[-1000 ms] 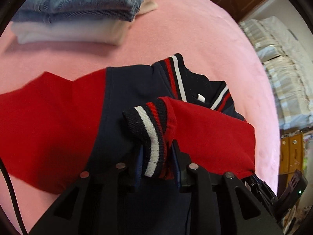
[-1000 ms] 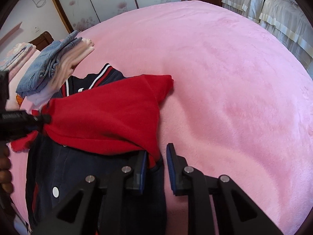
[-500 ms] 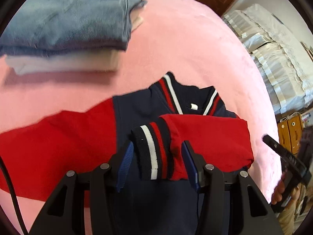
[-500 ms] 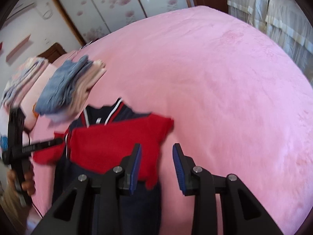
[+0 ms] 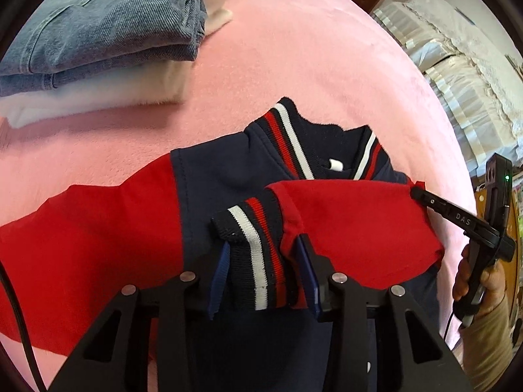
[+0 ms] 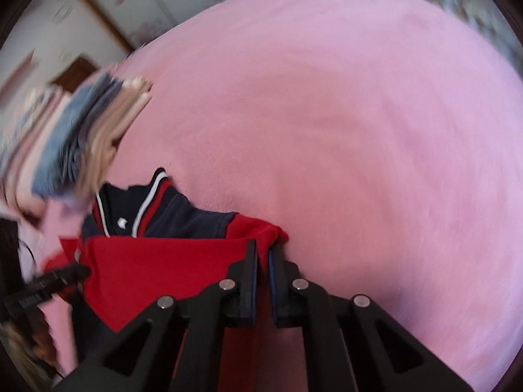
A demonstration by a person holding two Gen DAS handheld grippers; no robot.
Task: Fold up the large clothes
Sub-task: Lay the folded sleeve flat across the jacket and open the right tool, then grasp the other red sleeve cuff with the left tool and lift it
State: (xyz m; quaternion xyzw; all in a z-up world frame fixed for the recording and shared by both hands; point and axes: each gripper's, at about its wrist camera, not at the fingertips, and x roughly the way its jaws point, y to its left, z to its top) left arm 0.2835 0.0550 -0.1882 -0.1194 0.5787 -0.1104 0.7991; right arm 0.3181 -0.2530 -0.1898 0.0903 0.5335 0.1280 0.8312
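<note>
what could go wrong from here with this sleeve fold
The striped cuff sits between the fingers of the left claw, but how firmly is unclear. It may slip and let the red sleeve flop open. The right claw pinches only the sleeve's bunched fold edge, so a tug could drag the navy jacket askew. The folded stack lies close to the collar and might get knocked.

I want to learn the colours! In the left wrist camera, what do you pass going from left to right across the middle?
Flat red sleeve → navy blue jacket body → striped knit cuff → folded red sleeve → right gripper.
</note>
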